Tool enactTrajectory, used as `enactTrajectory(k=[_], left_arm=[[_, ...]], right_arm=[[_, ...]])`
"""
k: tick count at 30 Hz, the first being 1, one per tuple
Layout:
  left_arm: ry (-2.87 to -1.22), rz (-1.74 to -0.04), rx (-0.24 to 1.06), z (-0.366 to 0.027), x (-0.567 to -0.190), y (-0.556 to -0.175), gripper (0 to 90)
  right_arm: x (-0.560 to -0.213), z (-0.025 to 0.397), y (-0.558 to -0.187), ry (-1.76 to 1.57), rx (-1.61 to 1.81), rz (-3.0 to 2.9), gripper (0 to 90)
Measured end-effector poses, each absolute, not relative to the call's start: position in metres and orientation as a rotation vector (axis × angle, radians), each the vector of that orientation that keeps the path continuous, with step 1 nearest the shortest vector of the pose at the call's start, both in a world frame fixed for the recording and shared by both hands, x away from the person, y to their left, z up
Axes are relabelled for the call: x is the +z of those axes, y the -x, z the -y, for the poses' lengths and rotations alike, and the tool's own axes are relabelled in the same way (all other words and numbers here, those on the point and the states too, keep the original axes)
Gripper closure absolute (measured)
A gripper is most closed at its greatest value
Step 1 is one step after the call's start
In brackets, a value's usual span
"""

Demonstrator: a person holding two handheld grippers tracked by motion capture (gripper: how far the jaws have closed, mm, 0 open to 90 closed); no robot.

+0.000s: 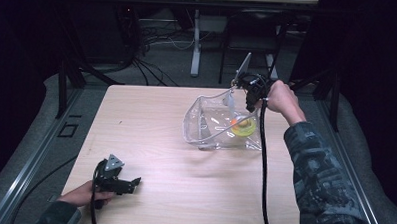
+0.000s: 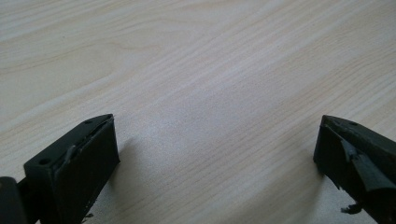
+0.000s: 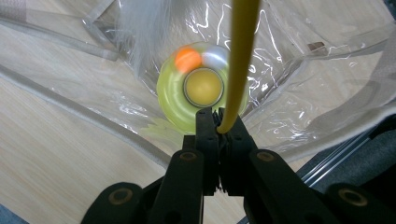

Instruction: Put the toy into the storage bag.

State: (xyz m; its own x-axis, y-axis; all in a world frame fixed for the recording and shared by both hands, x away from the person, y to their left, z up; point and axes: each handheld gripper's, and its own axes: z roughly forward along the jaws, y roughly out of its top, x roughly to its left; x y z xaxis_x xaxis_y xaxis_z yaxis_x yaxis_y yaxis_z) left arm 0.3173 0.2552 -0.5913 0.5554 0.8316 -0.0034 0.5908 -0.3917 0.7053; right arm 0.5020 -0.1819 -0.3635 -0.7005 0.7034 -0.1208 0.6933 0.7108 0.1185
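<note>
A clear plastic pouch (image 1: 206,125) lies open on the right half of the wooden table (image 1: 151,120). Inside it sits a round yellow toy (image 1: 243,126) with an orange ball on its ring. My right gripper (image 1: 250,96) hovers over the pouch's far right corner. In the right gripper view it (image 3: 218,116) is shut on a thin yellow rod (image 3: 240,56) that runs up over the yellow toy (image 3: 177,98), and a white feathery tuft (image 3: 144,28) hangs near the pouch wall (image 3: 299,93). My left gripper (image 1: 134,184) rests open at the near left, with bare wood (image 2: 196,56) between its jaws (image 2: 217,122).
The right gripper's black cable (image 1: 262,164) trails across the table's right side to the near edge. Dark frame posts and floor cables surround the table, and a white table leg (image 1: 196,42) stands beyond the far edge.
</note>
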Motion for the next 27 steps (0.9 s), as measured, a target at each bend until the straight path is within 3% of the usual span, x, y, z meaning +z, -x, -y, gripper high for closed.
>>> enactTrajectory(k=[13,20,23,27], left_arm=[[-2.122,-1.138,0.463,-0.255,-0.591,-0.317,0.0],[-2.122,-1.139,0.463,-0.255,-0.591,-0.317,0.0],[-2.122,-1.138,0.463,-0.255,-0.591,-0.317,0.0],[-2.124,-1.137,0.465,-0.255,-0.591,-0.317,0.0]], right_arm=[[-0.373,0.178,-0.505,-1.146,0.053,-2.777,89.7],[-0.368,0.179,-0.502,-1.135,0.065,-2.771,86.2],[-0.363,0.179,-0.499,-1.117,0.1,-2.762,82.9],[-0.348,0.179,-0.491,-1.103,0.168,-2.747,70.5]])
